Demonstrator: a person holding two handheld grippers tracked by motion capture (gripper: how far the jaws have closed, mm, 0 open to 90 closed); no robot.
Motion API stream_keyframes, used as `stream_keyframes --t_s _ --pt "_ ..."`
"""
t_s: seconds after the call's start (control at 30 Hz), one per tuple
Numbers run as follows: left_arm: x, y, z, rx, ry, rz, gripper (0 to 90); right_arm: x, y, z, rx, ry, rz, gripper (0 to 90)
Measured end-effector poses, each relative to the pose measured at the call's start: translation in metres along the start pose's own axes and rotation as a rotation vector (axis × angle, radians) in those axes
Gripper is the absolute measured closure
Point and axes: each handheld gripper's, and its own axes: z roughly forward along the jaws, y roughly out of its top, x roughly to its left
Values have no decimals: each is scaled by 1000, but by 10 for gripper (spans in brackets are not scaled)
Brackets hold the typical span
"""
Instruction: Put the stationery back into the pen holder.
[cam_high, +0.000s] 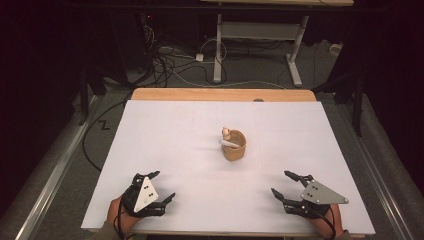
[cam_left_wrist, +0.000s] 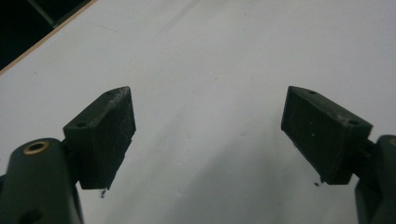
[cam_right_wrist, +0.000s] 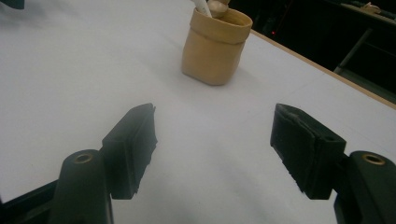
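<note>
White table top (cam_high: 165, 150) with a wooden far edge (cam_high: 220, 94) is lit brightly. Grey floor (cam_high: 65, 165) beyond is strewn with cables (cam_high: 165, 62). A second table's white legs (cam_high: 218, 50) are seen behind; surroundings are dark.

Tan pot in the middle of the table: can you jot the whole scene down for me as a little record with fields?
Surface: white table with a wooden far edge
Main thing: tan pot, upright, near the table's middle
Contents: a white stick and a small tan piece poke out of the top; what they are is unclear
Left gripper: near edge of the table, fingers apart, holding nothing
Right gripper: near edge, fingers apart, holding nothing, pointed toward the pot
Contact: neither gripper touches the pot
</note>
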Motion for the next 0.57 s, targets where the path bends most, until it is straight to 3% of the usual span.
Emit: stream_keyframes --t_s 0.57 --pt "1 1 3 8 3 -7 170 -2 -2 -2 -1 -4 12 310"
